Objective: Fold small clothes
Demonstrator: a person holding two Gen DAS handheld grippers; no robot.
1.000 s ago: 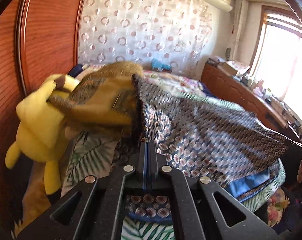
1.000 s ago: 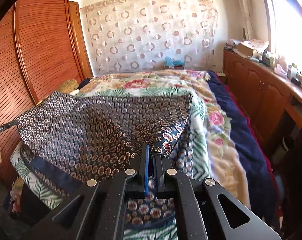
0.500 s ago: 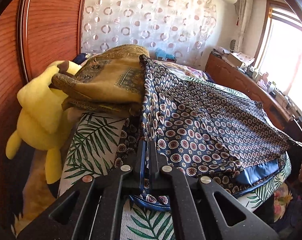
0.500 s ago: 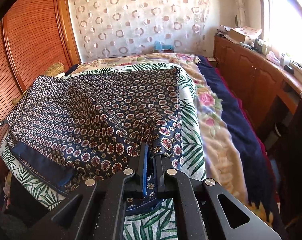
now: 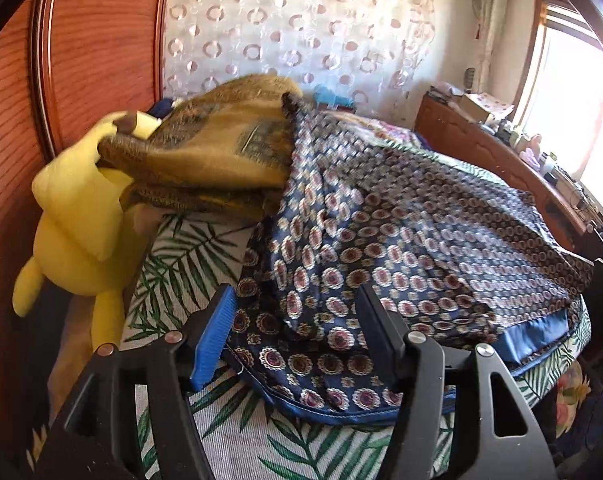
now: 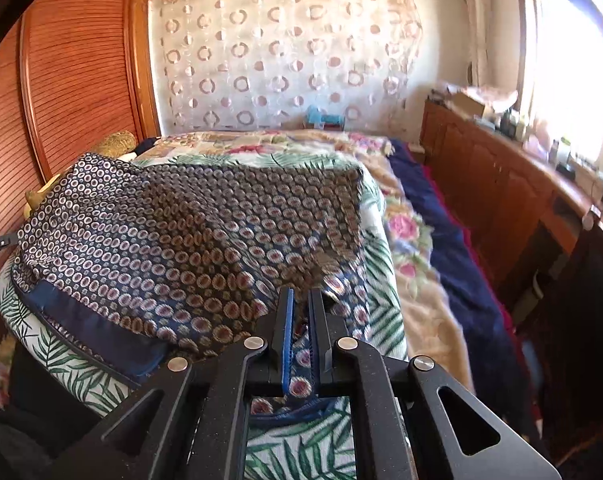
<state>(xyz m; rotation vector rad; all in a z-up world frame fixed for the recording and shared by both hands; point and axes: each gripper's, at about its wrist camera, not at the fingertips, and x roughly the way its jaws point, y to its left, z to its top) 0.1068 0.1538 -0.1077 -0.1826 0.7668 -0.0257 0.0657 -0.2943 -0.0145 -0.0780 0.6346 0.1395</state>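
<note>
A navy cloth [image 5: 401,240] printed with small round medallions and edged in blue lies spread and rumpled on the palm-leaf bed sheet [image 5: 181,264]. My left gripper [image 5: 296,294] hovers over its near corner. Its jaws are opening wide, and the cloth lies loose between the fingers without touching the pads. In the right wrist view the same cloth [image 6: 181,240] covers the left half of the bed. My right gripper [image 6: 301,296] is at its near right corner. Those jaws are opening slightly, with a fold of the hem slack in the narrow gap.
A folded yellow-brown cloth [image 5: 221,152] rests on a yellow plush toy [image 5: 73,220] against the wooden wardrobe [image 5: 101,60]. A floral blanket [image 6: 413,232] and a navy cover [image 6: 461,272] lie on the bed's right side. A wooden cabinet [image 6: 501,192] runs under the window.
The cloth came down from the air and settled flat on the bed. My left jaws went from shut on the cloth to wide apart, releasing it. My right jaws parted a little.
</note>
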